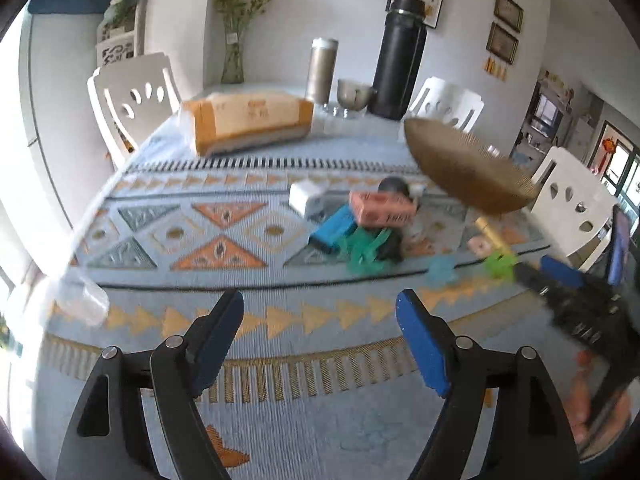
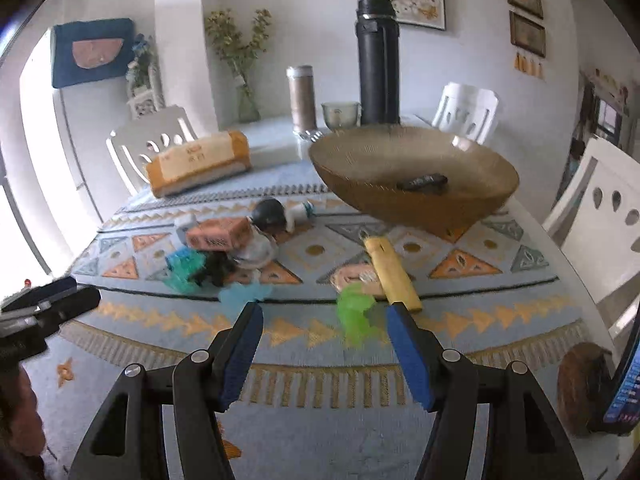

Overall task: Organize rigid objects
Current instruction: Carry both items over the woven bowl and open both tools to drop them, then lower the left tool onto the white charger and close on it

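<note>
Small rigid objects lie piled on the patterned cloth: a pink box (image 1: 382, 208) (image 2: 218, 234), a blue box (image 1: 334, 230), teal plastic clips (image 1: 366, 250) (image 2: 186, 268), a black round object (image 2: 269, 213) and a white bottle (image 2: 300, 212). A yellow tube (image 2: 394, 274) (image 1: 491, 233) and a green clip (image 2: 354, 312) (image 1: 500, 265) lie nearer the amber bowl (image 2: 416, 178) (image 1: 464, 170), which holds one dark object (image 2: 424, 182). My left gripper (image 1: 320, 320) is open over bare cloth, short of the pile. My right gripper (image 2: 322, 326) is open, the green clip just beyond its fingertips.
A tan tissue pack (image 1: 250, 120) (image 2: 198, 162), a steel tumbler (image 1: 322, 70), a small metal bowl (image 1: 354, 94) and a tall black flask (image 1: 400, 58) (image 2: 378, 62) stand at the table's far end. White chairs (image 1: 134, 100) (image 2: 604, 208) ring the table. A phone (image 2: 624, 392) stands at the right edge.
</note>
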A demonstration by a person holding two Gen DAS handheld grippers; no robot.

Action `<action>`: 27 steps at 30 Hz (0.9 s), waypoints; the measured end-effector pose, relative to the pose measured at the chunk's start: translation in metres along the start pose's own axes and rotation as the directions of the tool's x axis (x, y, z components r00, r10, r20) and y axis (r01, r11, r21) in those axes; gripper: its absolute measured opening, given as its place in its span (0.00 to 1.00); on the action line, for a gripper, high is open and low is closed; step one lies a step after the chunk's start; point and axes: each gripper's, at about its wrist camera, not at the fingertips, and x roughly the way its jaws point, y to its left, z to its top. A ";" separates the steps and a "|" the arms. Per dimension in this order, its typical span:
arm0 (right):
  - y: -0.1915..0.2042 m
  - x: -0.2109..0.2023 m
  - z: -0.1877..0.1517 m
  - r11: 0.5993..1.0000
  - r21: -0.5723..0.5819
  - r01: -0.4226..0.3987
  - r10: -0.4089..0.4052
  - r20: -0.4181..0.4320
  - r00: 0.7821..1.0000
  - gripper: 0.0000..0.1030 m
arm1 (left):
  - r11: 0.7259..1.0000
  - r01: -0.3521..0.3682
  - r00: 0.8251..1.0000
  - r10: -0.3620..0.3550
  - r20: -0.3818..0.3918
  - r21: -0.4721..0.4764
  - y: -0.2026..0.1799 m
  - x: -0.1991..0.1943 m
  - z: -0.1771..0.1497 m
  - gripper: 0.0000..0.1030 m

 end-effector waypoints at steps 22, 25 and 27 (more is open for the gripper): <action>-0.004 -0.003 -0.003 0.999 0.026 0.046 -0.046 0.020 0.999 0.85 | 0.999 -0.020 0.999 0.022 -0.036 0.048 -0.007 0.011 -0.012 0.75; -0.003 -0.004 -0.003 0.999 0.018 0.049 -0.049 0.024 0.999 0.85 | 0.999 0.025 0.996 -0.021 -0.087 0.036 0.000 0.017 0.000 0.75; -0.002 -0.004 -0.003 0.999 0.016 0.050 -0.051 0.027 0.998 0.85 | 0.999 0.029 0.994 -0.026 -0.102 0.020 0.009 0.020 0.018 0.75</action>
